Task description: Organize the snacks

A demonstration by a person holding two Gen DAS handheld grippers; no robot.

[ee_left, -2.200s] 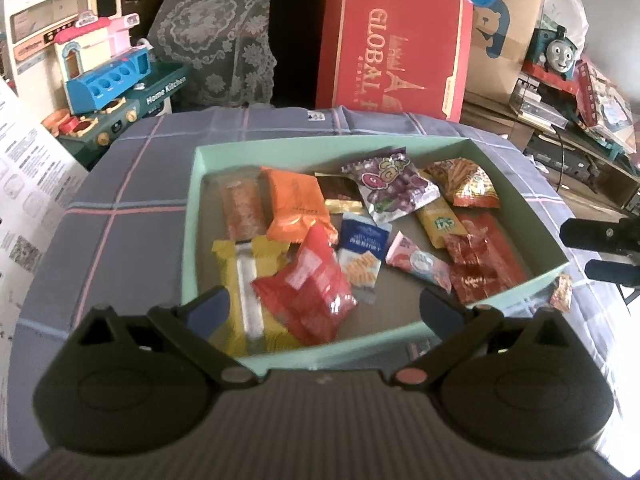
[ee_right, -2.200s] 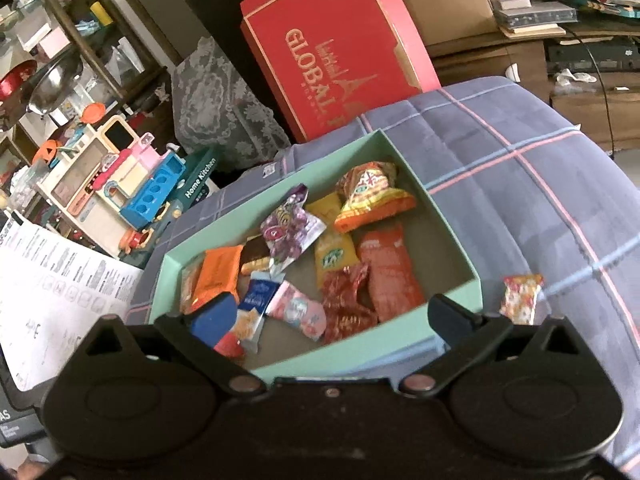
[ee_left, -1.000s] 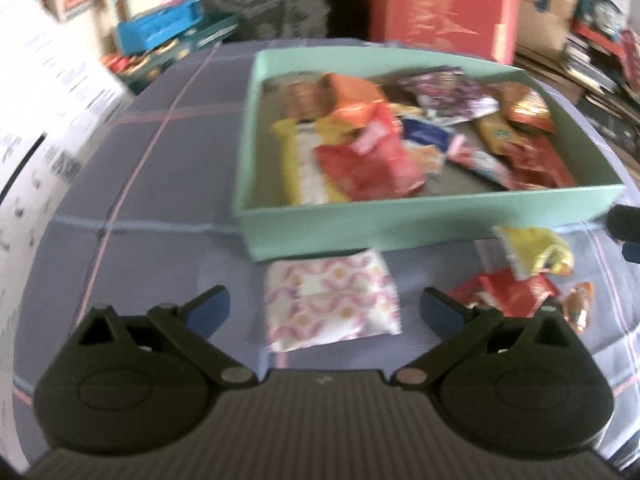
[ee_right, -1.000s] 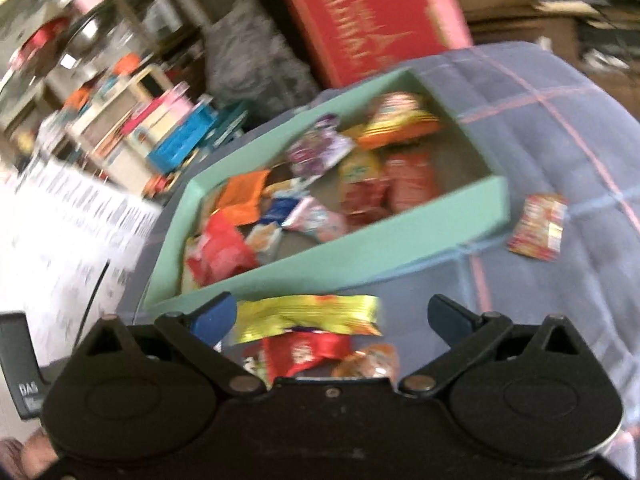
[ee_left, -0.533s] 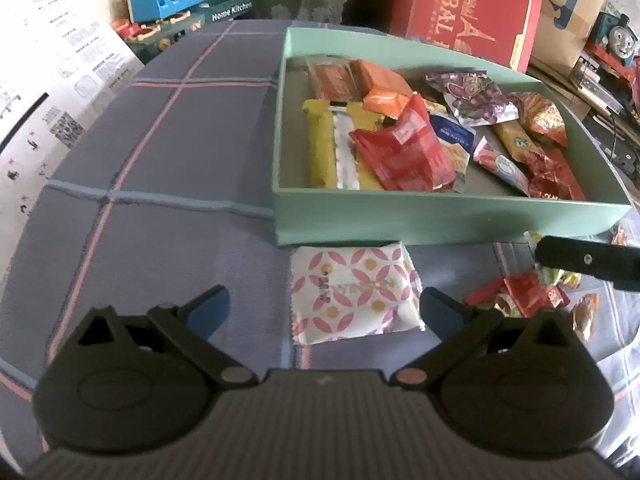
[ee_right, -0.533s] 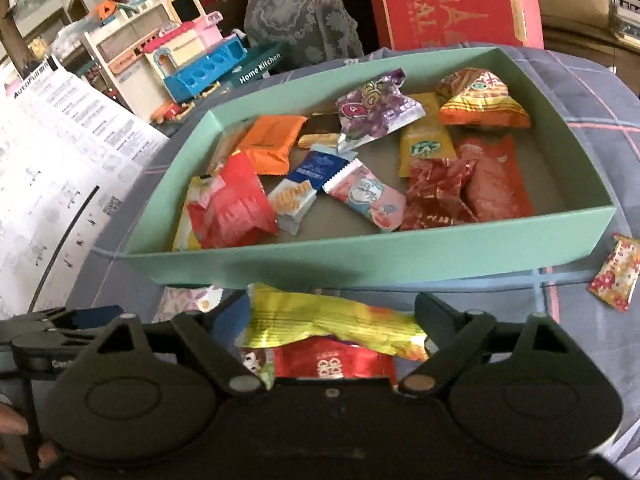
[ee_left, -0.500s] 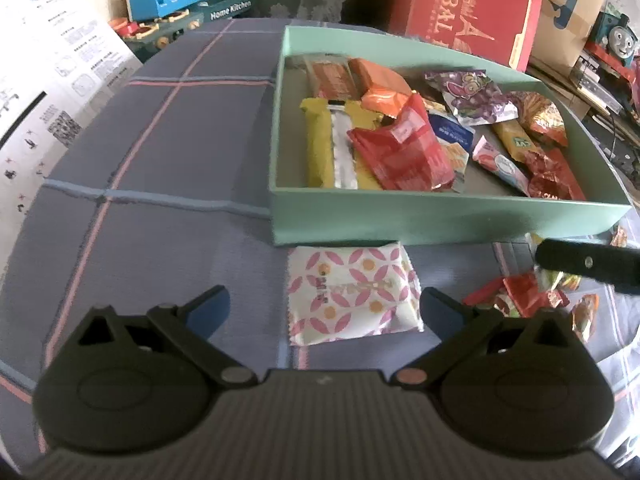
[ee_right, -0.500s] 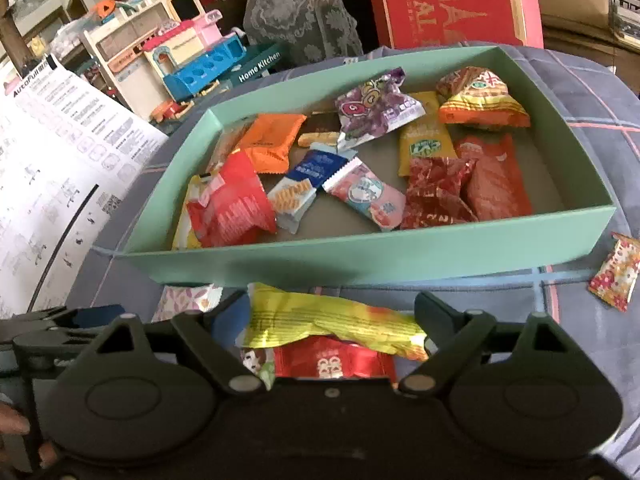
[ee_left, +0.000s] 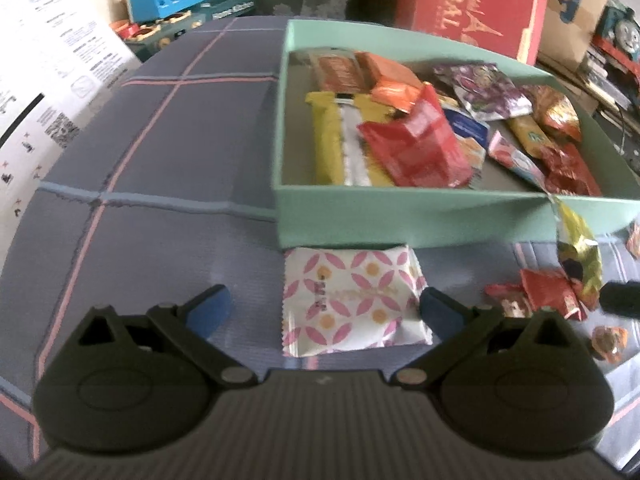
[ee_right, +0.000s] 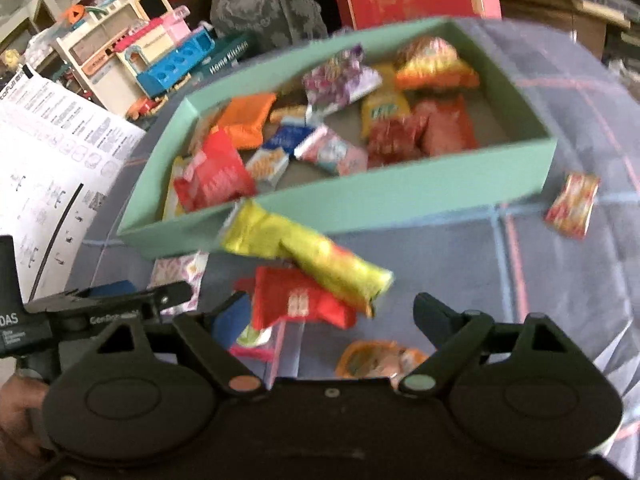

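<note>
Behind the green box (ee_left: pixel 400 216), "GLOBAL" reads on a red carton (ee_left: pixel 460 4); left gripper (ee_left: pixel 322 308) spread around the pink-patterned packet (ee_left: pixel 352 300), right gripper (ee_right: pixel 332 316) closing, unclamped, yellow packet (ee_right: pixel 304 256) between.

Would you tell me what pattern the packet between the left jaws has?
White packet with pink petals, orange dots; clearest from the left wrist.

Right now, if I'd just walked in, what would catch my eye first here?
Probably the mint-green box on the plaid cloth, heaped with bright snack packets. In front of it a white packet with pink petals lies between the open fingers of the left gripper, and a yellow packet leans over a red one nearby.
</note>
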